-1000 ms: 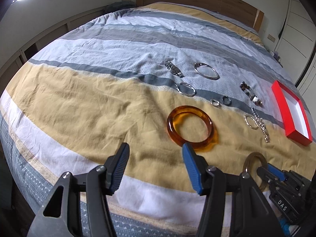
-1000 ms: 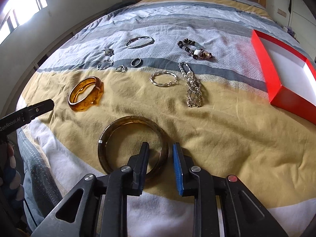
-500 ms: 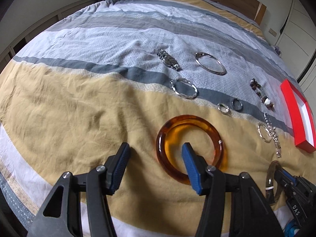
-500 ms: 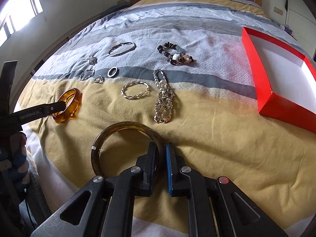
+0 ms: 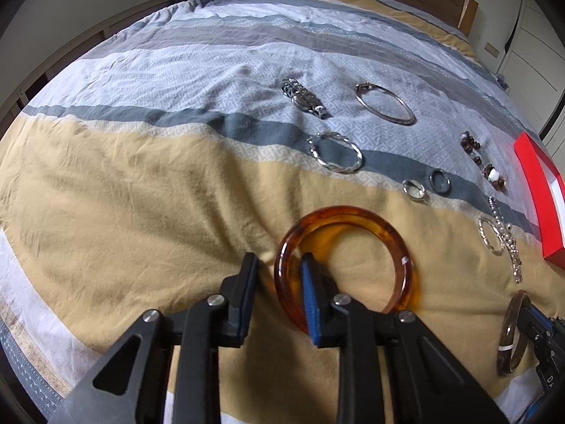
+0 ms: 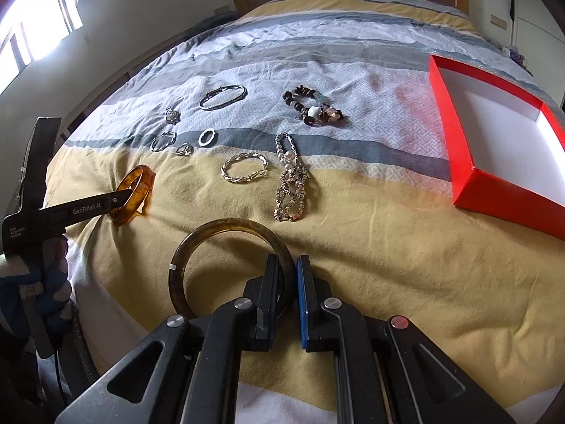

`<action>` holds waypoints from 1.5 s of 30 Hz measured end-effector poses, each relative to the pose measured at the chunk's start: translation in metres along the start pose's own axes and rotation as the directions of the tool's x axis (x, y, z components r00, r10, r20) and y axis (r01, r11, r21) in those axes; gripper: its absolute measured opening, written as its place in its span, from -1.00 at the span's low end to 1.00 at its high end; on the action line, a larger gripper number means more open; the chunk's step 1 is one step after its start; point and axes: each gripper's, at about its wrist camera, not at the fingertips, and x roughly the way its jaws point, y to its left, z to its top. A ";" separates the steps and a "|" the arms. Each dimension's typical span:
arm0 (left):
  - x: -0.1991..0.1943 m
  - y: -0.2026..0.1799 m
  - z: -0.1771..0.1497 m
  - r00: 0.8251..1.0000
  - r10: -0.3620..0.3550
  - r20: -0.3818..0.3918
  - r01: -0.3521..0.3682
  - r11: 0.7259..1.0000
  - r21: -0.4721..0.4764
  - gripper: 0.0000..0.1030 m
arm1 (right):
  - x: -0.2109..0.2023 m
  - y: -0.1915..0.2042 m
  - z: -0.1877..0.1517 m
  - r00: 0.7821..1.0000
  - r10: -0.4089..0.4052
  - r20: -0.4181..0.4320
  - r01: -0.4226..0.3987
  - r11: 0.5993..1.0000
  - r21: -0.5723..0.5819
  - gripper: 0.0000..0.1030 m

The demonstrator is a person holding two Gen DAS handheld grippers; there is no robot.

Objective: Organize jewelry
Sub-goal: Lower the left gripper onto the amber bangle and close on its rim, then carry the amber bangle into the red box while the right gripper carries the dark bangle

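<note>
Now, lower centre of the left wrist view, the left tool is closing across the rim of the amber bangle, one finger inside the ring, one outside (a gap shows on the outer side). Centre of the right wrist view: the right tool is pinching the dark brown bangle on the bed. Upper right, the red box lies open.

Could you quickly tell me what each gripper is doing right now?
Left gripper: closing around the amber bangle rim.
Right gripper: shut on the dark bangle.
</note>
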 end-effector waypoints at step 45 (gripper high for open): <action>-0.186 -0.147 -0.061 0.969 -0.172 0.177 0.103 0.934 0.343 -0.83 | -0.209 -0.096 -0.062 0.934 -0.180 0.309 0.129 0.975 0.180 -0.81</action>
